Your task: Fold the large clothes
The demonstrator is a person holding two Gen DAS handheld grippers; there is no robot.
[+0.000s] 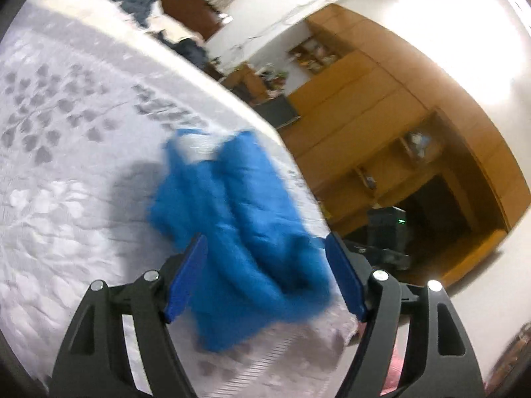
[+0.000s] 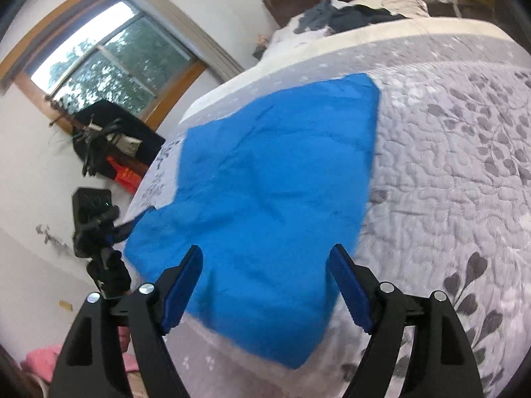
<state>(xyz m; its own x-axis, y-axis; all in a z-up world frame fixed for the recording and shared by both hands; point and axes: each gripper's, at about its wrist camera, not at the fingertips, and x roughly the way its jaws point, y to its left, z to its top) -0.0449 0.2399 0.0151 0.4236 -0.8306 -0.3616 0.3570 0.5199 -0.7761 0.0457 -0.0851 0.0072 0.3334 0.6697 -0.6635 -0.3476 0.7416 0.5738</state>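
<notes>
A bright blue garment lies on a bed with a grey floral quilt. In the right wrist view it spreads fairly flat, and my right gripper hovers open above its near part, fingers wide apart with nothing between them. In the left wrist view the blue garment looks bunched and blurred near the bed's edge. My left gripper stands open over it, its blue pads on either side of the cloth without pinching it.
Dark clothes are piled at the head of the bed. Wooden cabinets and a black device stand beside the bed. A window, a black chair with items and a pink cloth on the floor lie on the other side.
</notes>
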